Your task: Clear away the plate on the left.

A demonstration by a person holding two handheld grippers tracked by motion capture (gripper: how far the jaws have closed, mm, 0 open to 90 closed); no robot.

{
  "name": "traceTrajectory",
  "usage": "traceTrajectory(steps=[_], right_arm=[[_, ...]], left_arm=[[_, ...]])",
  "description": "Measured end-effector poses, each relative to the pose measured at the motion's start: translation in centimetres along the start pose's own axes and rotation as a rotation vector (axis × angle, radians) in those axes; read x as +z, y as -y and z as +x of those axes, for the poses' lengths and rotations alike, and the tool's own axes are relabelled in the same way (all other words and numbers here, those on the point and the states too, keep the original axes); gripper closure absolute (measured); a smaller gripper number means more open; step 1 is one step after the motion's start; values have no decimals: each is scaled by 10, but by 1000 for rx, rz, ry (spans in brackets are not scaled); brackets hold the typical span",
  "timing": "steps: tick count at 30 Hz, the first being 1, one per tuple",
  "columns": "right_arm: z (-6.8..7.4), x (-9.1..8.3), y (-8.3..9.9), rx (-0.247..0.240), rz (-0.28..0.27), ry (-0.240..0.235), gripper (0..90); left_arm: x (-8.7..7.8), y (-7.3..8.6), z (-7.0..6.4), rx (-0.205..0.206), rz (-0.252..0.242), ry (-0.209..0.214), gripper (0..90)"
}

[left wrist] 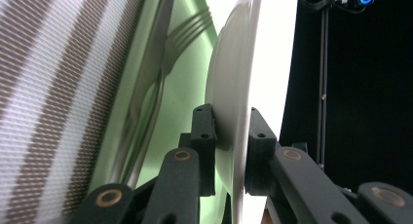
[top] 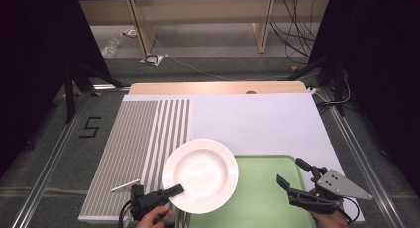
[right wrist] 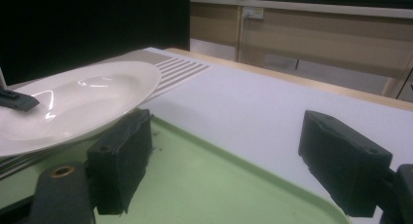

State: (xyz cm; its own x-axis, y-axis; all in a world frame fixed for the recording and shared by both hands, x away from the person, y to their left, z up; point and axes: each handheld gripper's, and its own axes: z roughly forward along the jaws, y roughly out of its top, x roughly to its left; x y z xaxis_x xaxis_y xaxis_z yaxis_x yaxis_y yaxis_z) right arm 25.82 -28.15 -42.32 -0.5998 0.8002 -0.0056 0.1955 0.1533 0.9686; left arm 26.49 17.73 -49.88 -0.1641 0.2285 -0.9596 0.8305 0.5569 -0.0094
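Nearest the high camera, the person's two hands come in from the bottom edge, each carrying a pair of tongs. Left tongs (top: 171,192) are clamped on the near-left rim of a white plate (top: 200,174); in the left gripper view (left wrist: 233,136) one jaw presses the underside and the other the top of the rim, and the plate (left wrist: 234,87) stands edge-on between them. That plate is held off the surface, partly over the left end of a green tray (top: 262,198) and partly over the striped mat (top: 133,143) beside it. Under the plate, in the left gripper view, a fork (left wrist: 187,31) and a knife (left wrist: 151,63) lie side by side on the tray (left wrist: 187,78). Right tongs (top: 292,172) hover over the right half of the tray with their jaws wide apart and nothing between them; the right gripper view (right wrist: 221,163) shows the same gap above the green surface (right wrist: 204,185). Tray and mat both rest on the white tabletop (top: 257,121).
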Motion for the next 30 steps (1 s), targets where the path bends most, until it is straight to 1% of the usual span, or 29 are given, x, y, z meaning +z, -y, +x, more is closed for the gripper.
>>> traceTrajectory(steps=[6, 10, 13, 17, 18, 21, 25, 30], right_arm=[[0, 0, 0, 1, -1, 0, 207], [0, 0, 0, 2, -1, -1, 207], [0, 0, 0, 1, 0, -1, 207], [0, -1, 0, 1, -1, -1, 207], [0, -1, 0, 2, 0, 0, 207], [0, -1, 0, 1, -2, -1, 207], [0, -1, 0, 1, -1, -2, 207], [-1, -1, 0, 1, -1, -1, 207]], left_arm=[[10, 5, -3, 18, 35, -6, 782], [17, 9, -4, 40, 64, -19, 782], [24, 13, -5, 44, 79, -26, 782], [33, 19, -5, 62, 119, -48, 782], [36, 20, -5, 61, 123, -48, 781], [42, 24, -5, 77, 152, -54, 780], [51, 30, -7, 87, 178, -60, 780], [62, 35, -8, 103, 212, -75, 779]])
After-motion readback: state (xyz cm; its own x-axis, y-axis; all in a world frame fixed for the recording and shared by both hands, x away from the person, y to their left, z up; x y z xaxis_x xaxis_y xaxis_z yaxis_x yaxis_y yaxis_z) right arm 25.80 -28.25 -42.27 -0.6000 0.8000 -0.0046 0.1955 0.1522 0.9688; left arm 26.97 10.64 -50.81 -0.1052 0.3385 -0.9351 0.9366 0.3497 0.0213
